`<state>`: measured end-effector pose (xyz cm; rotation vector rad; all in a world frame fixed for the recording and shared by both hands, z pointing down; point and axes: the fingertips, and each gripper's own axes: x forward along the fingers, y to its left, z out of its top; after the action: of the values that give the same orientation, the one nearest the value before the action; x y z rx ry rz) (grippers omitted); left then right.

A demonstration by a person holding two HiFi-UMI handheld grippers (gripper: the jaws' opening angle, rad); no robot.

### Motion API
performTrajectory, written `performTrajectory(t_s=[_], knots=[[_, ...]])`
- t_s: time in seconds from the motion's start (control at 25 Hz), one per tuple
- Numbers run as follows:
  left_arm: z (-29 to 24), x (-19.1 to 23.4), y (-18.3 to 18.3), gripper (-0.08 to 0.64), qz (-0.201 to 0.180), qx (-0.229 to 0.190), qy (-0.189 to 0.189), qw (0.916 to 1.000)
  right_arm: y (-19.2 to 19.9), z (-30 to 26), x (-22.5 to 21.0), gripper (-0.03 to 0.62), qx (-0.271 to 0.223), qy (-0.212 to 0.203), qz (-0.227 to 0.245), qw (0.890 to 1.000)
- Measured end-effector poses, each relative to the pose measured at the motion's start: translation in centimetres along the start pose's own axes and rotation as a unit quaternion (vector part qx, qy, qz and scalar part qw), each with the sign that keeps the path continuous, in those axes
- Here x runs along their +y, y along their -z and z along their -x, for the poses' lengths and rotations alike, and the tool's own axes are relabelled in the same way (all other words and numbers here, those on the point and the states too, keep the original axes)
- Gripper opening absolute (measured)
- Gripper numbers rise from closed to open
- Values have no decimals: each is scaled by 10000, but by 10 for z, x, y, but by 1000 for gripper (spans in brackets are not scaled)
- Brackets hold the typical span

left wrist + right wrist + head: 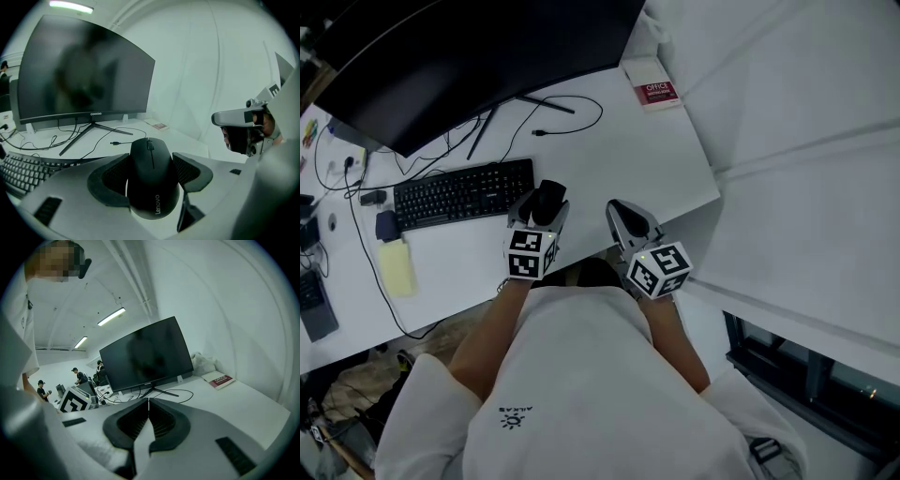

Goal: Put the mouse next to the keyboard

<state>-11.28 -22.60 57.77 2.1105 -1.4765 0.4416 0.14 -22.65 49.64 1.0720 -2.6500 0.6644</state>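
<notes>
A black mouse (152,178) sits between the pads of my left gripper (151,159), which is shut on its two sides. In the head view the mouse (547,200) and left gripper (542,208) are just off the right end of the black keyboard (464,192), low over the white desk (581,155). Whether the mouse rests on the desk I cannot tell. My right gripper (623,217) is to the right near the desk's front edge. Its jaws (148,401) meet with nothing between them.
A large dark monitor (469,56) stands behind the keyboard, with cables (553,117) trailing from its stand. A red-and-white book (653,84) lies at the desk's far right corner. A yellow notepad (397,267) lies left of me. The desk edge falls away at right.
</notes>
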Motion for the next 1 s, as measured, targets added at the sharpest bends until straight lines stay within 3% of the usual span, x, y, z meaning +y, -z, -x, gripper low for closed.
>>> performTrajectory(t_s=[0.4, 1.0], knots=[[-30, 3, 7, 293, 301, 157, -508, 9981, 6, -15, -28, 18, 489, -504, 236, 9973], [-71, 21, 20, 293, 797, 315, -1298, 9878, 18, -21, -57, 18, 929, -1075, 350, 9892]])
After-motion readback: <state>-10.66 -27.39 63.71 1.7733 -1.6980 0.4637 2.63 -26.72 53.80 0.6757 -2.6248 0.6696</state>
